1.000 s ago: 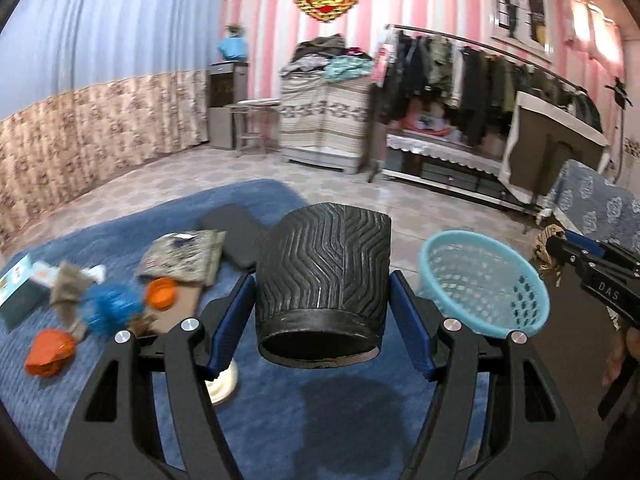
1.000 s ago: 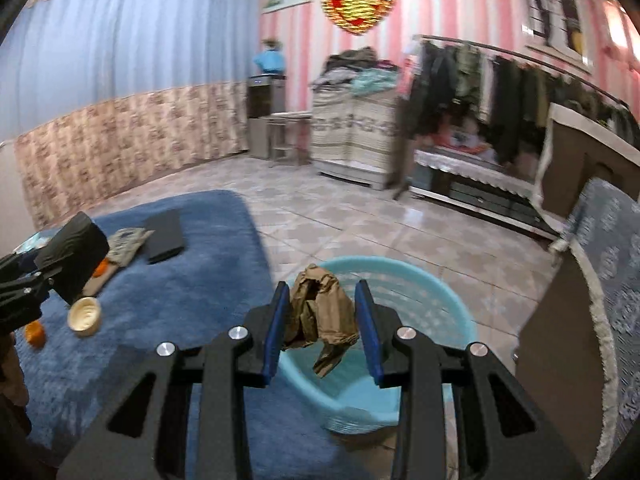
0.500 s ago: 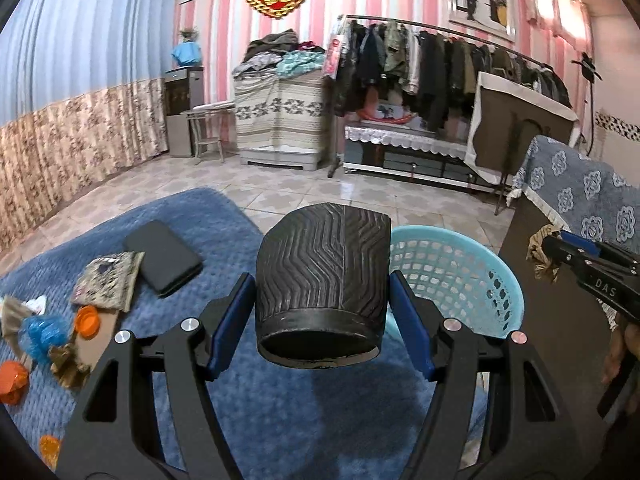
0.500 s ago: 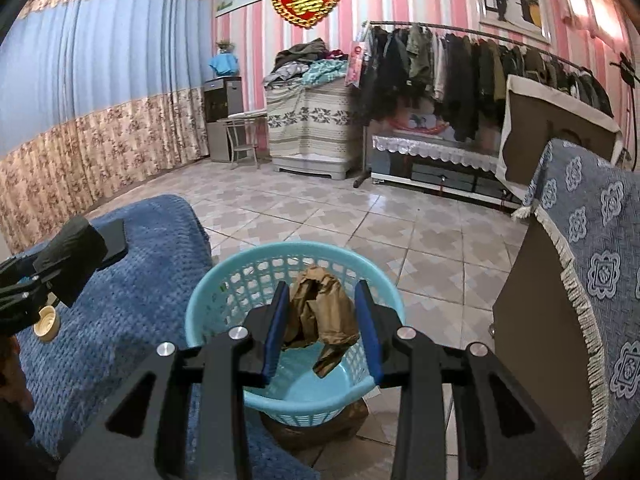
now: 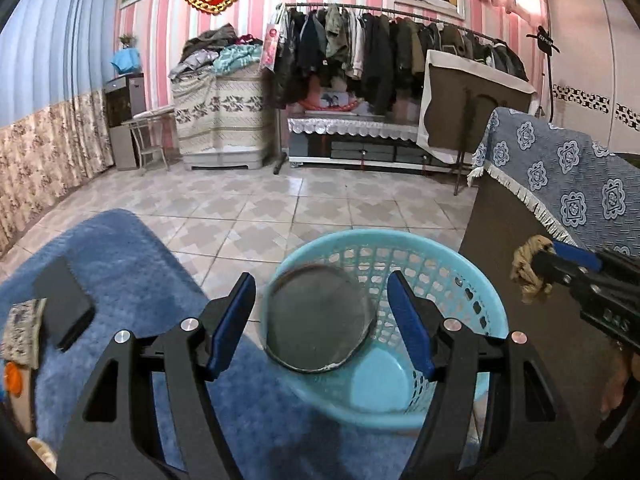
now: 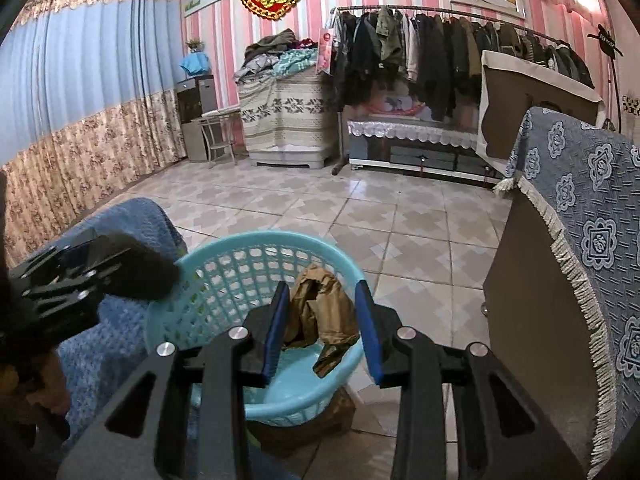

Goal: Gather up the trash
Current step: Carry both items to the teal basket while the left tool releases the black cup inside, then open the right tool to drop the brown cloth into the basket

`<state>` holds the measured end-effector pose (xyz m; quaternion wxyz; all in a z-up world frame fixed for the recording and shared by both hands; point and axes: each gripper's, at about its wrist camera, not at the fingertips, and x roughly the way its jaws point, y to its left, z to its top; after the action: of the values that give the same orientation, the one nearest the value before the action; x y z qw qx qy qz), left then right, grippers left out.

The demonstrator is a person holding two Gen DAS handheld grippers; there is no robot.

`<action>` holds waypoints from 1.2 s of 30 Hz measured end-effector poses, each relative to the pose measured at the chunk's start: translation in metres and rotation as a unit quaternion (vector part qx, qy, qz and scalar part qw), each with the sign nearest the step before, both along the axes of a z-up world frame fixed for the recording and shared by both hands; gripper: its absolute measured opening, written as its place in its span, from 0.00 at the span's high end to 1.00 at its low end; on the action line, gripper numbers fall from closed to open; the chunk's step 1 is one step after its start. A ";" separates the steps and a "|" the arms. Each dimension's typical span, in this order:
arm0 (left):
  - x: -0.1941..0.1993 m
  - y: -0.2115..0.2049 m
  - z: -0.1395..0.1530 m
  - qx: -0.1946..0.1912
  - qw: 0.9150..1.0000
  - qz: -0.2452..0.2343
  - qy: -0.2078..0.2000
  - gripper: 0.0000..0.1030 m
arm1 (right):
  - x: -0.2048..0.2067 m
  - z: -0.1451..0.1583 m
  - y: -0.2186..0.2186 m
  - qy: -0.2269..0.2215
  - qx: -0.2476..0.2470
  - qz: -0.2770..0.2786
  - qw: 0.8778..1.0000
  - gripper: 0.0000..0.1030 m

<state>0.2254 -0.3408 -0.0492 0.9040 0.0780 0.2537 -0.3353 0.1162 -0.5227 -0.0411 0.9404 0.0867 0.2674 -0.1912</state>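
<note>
A light blue plastic basket (image 5: 400, 236) (image 6: 260, 238) stands on the floor at the rug's edge. In the left wrist view my left gripper (image 5: 320, 280) hangs over the basket. A black ribbed cup (image 5: 320, 316), blurred and seen end-on, sits just ahead of its blue pads with a thin gap on each side. The right wrist view shows that cup (image 6: 140, 272) at the basket's left rim, in front of the left gripper (image 6: 100, 264). My right gripper (image 6: 323, 286) (image 5: 560, 264) is shut on a crumpled brown paper (image 6: 320, 308) (image 5: 530, 268) above the basket's near side.
A blue rug (image 5: 120, 248) lies left of the basket, with a black flat case (image 5: 64, 300), a patterned pouch (image 5: 22, 332) and an orange lid (image 5: 12, 376) on it. A brown cabinet under a blue patterned cloth (image 5: 560, 184) stands close on the right. Tiled floor (image 5: 320, 208) stretches beyond.
Both grippers swung right and down to the basket. The black cup, gripped by the left pads before, now shows clear of them and smaller, over the basket. The right still grips the paper.
</note>
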 end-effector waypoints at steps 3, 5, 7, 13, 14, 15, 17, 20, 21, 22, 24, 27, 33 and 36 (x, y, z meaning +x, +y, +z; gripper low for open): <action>0.015 -0.008 -0.006 -0.005 1.000 0.001 0.020 0.35 | 0.000 -0.005 -0.002 0.007 0.002 -0.005 1.000 0.67; 0.024 -0.006 -0.007 -0.005 1.000 0.012 0.024 0.29 | 0.001 -0.006 -0.003 0.010 -0.002 -0.003 1.000 0.67; 0.025 0.000 -0.005 -0.008 1.000 0.025 0.016 0.17 | 0.005 -0.007 -0.002 0.012 -0.004 0.000 1.000 0.67; 0.018 0.034 0.012 0.009 0.996 0.076 -0.037 0.05 | 0.024 -0.015 0.005 0.009 0.009 0.009 1.000 0.67; 0.019 0.039 0.014 0.010 0.996 0.081 -0.037 0.05 | 0.027 -0.017 0.007 0.008 0.010 0.011 1.000 0.67; 0.019 0.047 0.016 0.011 0.995 0.088 -0.038 0.05 | 0.033 -0.018 0.011 0.006 0.013 0.014 1.000 0.67; 0.020 0.060 0.018 0.010 0.994 0.099 -0.037 0.05 | 0.041 -0.020 0.014 0.004 0.016 0.017 1.000 0.67; 0.019 0.080 0.020 0.001 0.993 0.116 -0.025 0.05 | 0.058 -0.023 0.022 0.002 0.016 0.021 1.000 0.67; 0.019 0.087 0.021 -0.002 0.992 0.121 -0.022 0.05 | 0.062 -0.024 0.023 0.002 0.015 0.020 1.000 0.66; 0.018 0.092 0.022 -0.003 0.992 0.127 -0.021 0.05 | 0.065 -0.025 0.023 0.001 0.015 0.019 1.000 0.66; 0.016 0.101 0.023 -0.003 0.990 0.137 -0.022 0.05 | 0.072 -0.027 0.023 -0.001 0.016 0.017 1.000 0.66; 0.011 0.115 0.025 0.002 0.988 0.150 -0.028 0.05 | 0.078 -0.029 0.026 0.002 0.013 0.017 1.000 0.65; 0.002 0.139 0.035 0.003 0.984 0.174 -0.037 0.05 | 0.071 -0.020 0.031 -0.002 0.000 0.010 1.000 0.26; -0.002 0.152 0.038 -0.001 0.982 0.186 -0.032 0.05 | 0.067 -0.013 0.037 -0.006 -0.001 0.015 1.000 0.16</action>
<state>0.2237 -0.1883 -0.0107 0.9582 0.0394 0.2343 -0.1590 0.1835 -0.4853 -0.0542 0.9449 0.0825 0.2631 -0.1766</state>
